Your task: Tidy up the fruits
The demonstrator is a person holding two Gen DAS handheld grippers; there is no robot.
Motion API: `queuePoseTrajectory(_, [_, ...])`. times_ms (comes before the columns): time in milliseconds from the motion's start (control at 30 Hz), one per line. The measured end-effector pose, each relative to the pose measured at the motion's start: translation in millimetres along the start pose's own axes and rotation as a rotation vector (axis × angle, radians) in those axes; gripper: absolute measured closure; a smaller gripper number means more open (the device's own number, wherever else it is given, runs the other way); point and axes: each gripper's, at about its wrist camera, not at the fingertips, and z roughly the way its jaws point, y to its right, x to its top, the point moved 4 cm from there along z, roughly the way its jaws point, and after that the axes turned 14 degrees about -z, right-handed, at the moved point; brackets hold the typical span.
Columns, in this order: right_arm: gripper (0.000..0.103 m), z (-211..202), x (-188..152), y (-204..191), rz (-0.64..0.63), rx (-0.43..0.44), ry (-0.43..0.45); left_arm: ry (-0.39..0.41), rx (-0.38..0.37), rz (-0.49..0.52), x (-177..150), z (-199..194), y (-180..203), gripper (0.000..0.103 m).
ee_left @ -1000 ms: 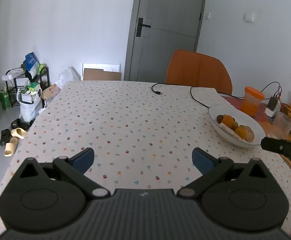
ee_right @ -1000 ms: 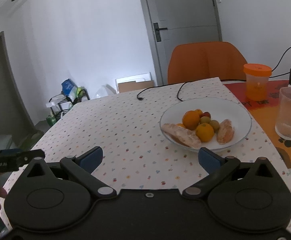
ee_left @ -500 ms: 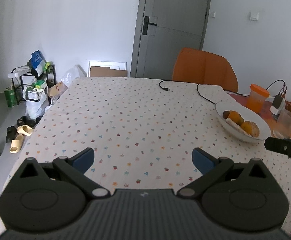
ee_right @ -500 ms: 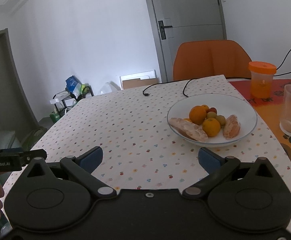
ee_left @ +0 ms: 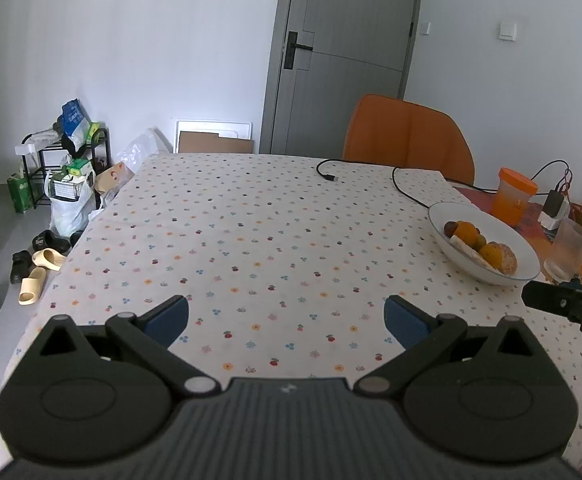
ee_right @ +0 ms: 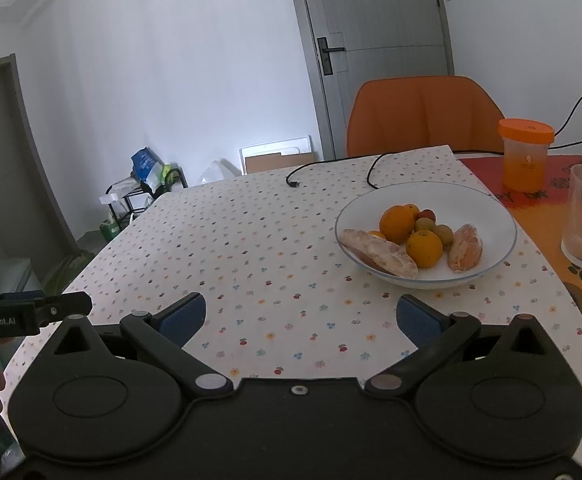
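In the left wrist view, no legible writing is found. The left gripper (ee_left: 286, 320) is held at lower centre with its blue pads wide apart and nothing between them, above a tablecloth (ee_left: 251, 232) printed with small flowers and cherries. A white bowl (ee_left: 487, 276) of fruit is seen at right of centre, with an orange-lidded container (ee_left: 515, 196) and a ribbed glass (ee_left: 571, 250) beyond it. An orange chair (ee_left: 407, 136) and a grey door (ee_left: 343, 48) fill the upper centre.

In the right wrist view, "GenRobot.AI" is read on the other tool at the left edge. The right gripper (ee_right: 301, 320) is likewise spread and empty. In the bowl (ee_right: 503, 256), right of centre, 2 oranges (ee_right: 397, 224), peeled citrus pieces (ee_right: 379, 252) and small round fruits are gathered. A black cable (ee_right: 331, 166) lies on the cloth behind.
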Motion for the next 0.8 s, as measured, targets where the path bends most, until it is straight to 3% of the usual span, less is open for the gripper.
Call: queuePoseTrajectory(800, [0.000,-1.7,2.1,1.7,0.005,-0.006,0.004,-0.007,-0.005,-0.008,-1.3,-2.0,3.1,0.000])
